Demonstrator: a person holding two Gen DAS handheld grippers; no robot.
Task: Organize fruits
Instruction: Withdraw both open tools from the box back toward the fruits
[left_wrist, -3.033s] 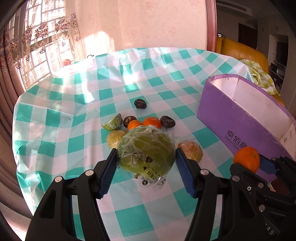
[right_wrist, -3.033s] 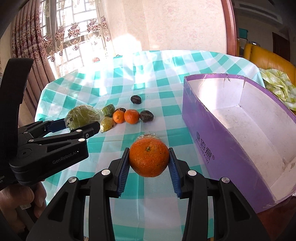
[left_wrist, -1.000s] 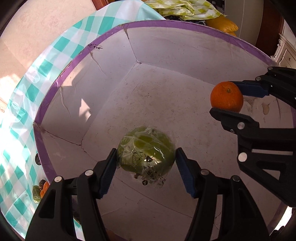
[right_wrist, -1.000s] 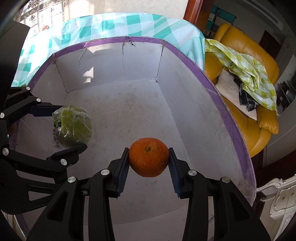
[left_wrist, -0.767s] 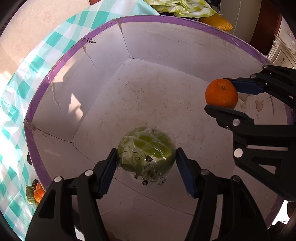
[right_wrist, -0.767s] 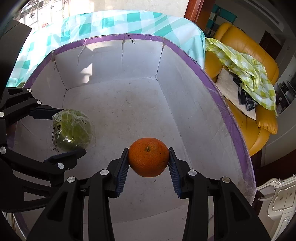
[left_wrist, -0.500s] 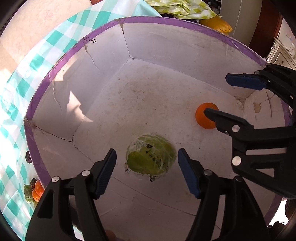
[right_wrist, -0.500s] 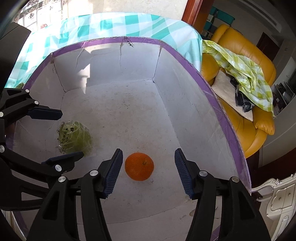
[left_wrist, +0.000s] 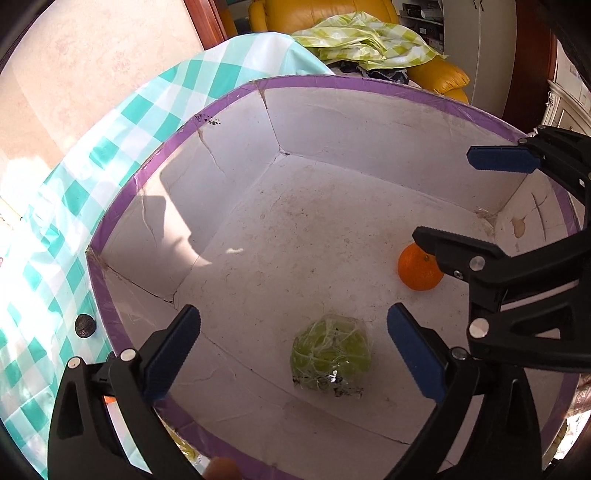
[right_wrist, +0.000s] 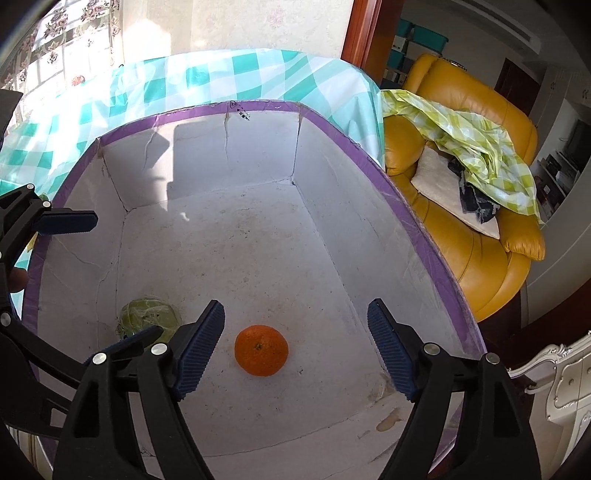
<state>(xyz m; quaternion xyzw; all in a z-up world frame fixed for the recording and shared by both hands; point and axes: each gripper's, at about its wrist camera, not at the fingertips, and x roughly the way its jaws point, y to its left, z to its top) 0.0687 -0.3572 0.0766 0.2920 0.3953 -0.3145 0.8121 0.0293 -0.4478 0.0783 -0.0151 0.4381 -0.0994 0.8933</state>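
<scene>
A purple box (left_wrist: 332, 79) with a white inside stands on the checked table; it also shows in the right wrist view (right_wrist: 424, 236). A green fruit wrapped in plastic (left_wrist: 330, 356) lies on the box floor, partly hidden by a finger in the right wrist view (right_wrist: 147, 314). An orange (right_wrist: 261, 350) lies on the floor beside it, also in the left wrist view (left_wrist: 417, 271). My left gripper (left_wrist: 295, 350) is open and empty above the green fruit. My right gripper (right_wrist: 295, 345) is open and empty above the orange.
A dark fruit (left_wrist: 84, 325) lies on the green-checked tablecloth (left_wrist: 44, 236) left of the box. A yellow armchair (right_wrist: 476, 192) with a checked cloth (right_wrist: 480, 155) stands right of the table. A white cabinet (right_wrist: 561, 384) is at the lower right.
Both grippers opened and let go of their fruit, which now lie on the box floor. Both grippers have risen and opened wider above the box.
</scene>
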